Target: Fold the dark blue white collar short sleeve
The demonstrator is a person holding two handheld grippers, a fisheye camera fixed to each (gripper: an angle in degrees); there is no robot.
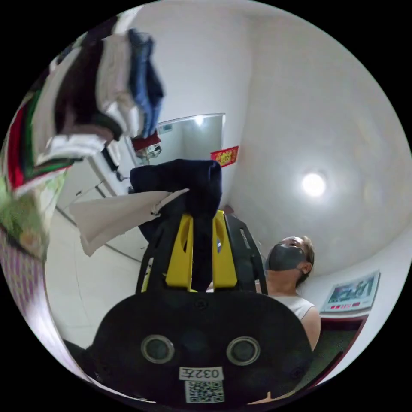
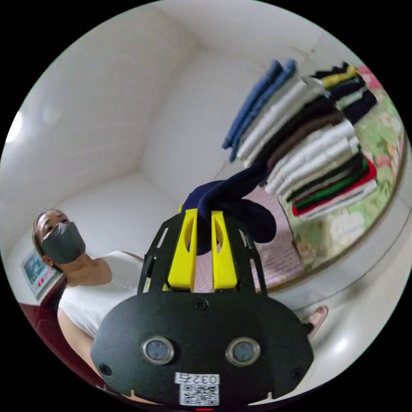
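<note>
Two grippers, left gripper (image 1: 201,234) and right gripper (image 2: 204,234), each pinch the one dark blue shirt (image 1: 193,180); its white collar (image 1: 116,212) shows in the left gripper view.

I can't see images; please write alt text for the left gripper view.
The left gripper is shut on a dark blue shirt, its white collar sticking out sideways. A stack of folded clothes is behind it, a masked person alongside.

A bed (image 2: 343,231) covered with a green floral sheet is seen in the right gripper view, with a purple patterned cloth (image 2: 279,249) spread beside the sheet. A tall stack of folded clothes (image 2: 309,146) is carried directly on the sheet; a smaller dark pile (image 2: 347,92) is set just behind it.
</note>
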